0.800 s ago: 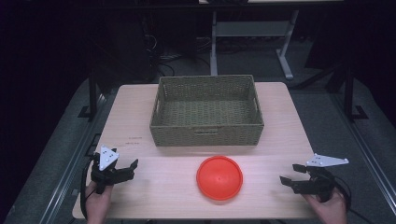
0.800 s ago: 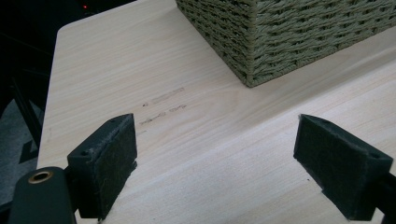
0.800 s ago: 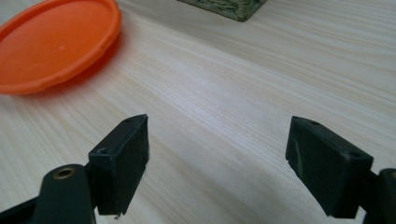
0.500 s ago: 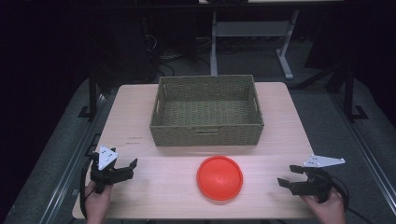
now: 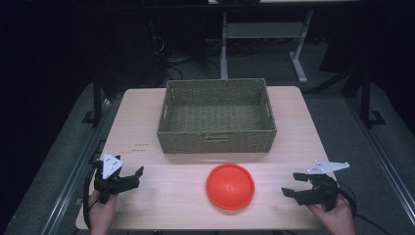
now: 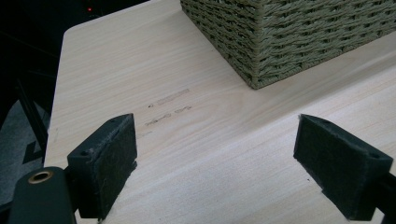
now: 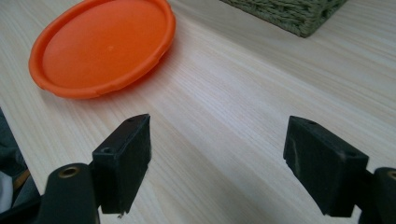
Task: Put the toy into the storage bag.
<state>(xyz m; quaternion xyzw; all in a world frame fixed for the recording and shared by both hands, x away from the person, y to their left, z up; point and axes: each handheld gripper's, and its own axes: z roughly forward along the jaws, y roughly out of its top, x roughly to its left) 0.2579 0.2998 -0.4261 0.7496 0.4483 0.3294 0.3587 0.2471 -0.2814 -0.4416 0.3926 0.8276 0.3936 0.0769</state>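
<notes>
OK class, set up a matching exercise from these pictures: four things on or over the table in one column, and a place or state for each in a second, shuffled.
1. woven basket
2. orange plate
3. left tool
4. right tool

A. near the table's right front edge, open
B. flat in front of the basket
C. at the table's far middle
D. near the table's left front corner, open

Pairs: 1-C, 2-B, 3-D, 4-A

One orange plate, one basket, two tongs.
</notes>
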